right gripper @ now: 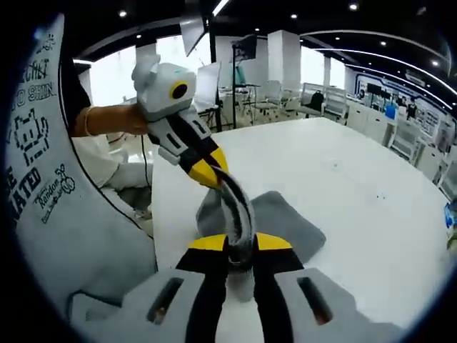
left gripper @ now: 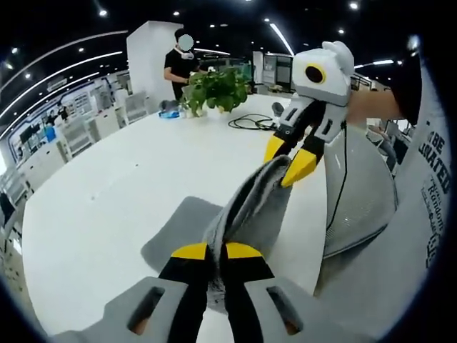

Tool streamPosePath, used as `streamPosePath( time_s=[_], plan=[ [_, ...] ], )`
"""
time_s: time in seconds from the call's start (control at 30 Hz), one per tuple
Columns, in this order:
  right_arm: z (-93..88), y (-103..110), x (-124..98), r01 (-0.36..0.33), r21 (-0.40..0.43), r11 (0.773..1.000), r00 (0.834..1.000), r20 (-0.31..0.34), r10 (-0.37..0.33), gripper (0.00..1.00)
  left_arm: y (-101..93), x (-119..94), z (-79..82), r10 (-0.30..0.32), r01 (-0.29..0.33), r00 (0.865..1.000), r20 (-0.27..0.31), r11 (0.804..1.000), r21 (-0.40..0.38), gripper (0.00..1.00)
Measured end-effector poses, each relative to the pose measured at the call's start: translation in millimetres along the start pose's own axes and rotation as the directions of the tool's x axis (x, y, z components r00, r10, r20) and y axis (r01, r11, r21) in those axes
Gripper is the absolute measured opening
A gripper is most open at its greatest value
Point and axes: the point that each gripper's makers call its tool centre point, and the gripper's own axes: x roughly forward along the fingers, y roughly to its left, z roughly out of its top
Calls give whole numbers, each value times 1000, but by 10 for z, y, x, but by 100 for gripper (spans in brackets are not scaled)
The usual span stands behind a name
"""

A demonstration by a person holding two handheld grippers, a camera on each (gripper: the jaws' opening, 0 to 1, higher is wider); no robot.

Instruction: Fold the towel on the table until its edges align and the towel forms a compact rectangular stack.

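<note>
Grey towel is lifted off the white table along one edge, strung between the two grippers, with its lower part trailing on the tabletop beyond the jaws. In the left gripper view, the left gripper is clenched on one end of the raised edge; the right gripper enters from the right, jaws pinched on the other end. The right gripper view confirms this: right gripper clamped on cloth, left gripper ahead of its jaws, gripping likewise.

Risk: the held edge is bunched and sagging rather than taut. If laid down in this state, the fold would likely land skewed and the edges would not align. A thin pinch could also slip under the hanging weight.

Orientation: the towel's raised edge, judged its long axis, runs straight from one jaw pair to the other; the free body hangs away from that line towards the table.
</note>
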Motion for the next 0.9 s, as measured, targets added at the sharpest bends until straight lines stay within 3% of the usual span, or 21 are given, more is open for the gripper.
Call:
streamPosePath(
  time_s=[0.03, 0.27, 0.4, 0.67, 0.8, 0.9],
  plan=[
    [11, -20, 0, 10, 48, 999, 1000, 13, -11, 6, -9, 2, 4, -8, 8, 1000, 2, 1000, 5, 6],
    [24, -13, 17, 13, 39, 999, 1000, 14, -13, 5, -4, -15, -22, -25, 25, 1000, 0, 998, 64, 11],
    [20, -45, 29, 21, 51, 999, 1000, 16, -22, 5, 11, -56, -37, -27, 26, 999, 19, 999, 45, 20],
    [35, -51, 44, 20, 63, 998, 1000, 23, -21, 5, 32, -127, -216, -13, 13, 1000, -9, 1000, 12, 31],
    [51, -56, 43, 20, 66, 998, 999, 26, -21, 5, 52, -143, -324, -3, 3, 1000, -29, 1000, 0, 30],
    [59, -60, 43, 18, 75, 997, 999, 29, -21, 5, 112, -129, -391, 22, -23, 999, -38, 999, -27, 22]
  ],
)
